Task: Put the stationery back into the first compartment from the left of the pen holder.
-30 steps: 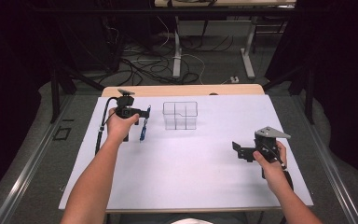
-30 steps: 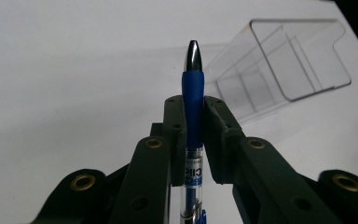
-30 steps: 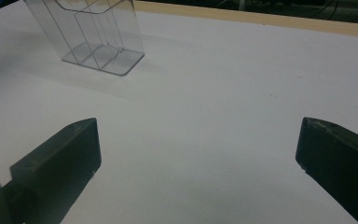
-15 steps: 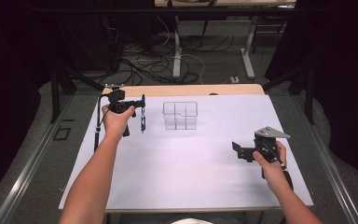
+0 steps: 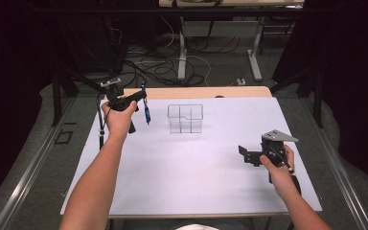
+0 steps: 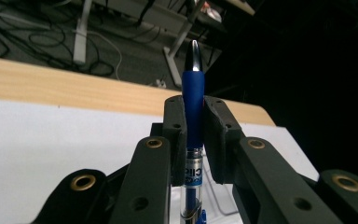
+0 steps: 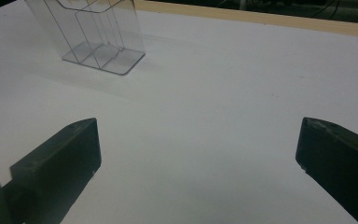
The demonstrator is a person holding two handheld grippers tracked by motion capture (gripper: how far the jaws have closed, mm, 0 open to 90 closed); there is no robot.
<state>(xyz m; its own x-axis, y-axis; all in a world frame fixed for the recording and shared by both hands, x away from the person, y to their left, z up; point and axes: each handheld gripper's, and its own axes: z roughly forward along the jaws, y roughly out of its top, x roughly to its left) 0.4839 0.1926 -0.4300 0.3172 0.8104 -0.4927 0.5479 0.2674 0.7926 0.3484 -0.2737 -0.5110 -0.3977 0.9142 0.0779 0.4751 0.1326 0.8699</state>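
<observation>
The left gripper [image 5: 143, 98], raised over the far left corner of the table [image 5: 172, 182], clamps a blue pen [image 5: 146, 114] between its jaws; the pen hangs upright, its grip section squeezed between the pads [image 6: 175, 123]. To its right, apart from it, a clear plastic organiser [image 5: 185, 118] with inner partitions stands on the white surface. Near the right edge, the right gripper [image 5: 244, 154] rests low with jaws spread wide, holding nothing.
</observation>
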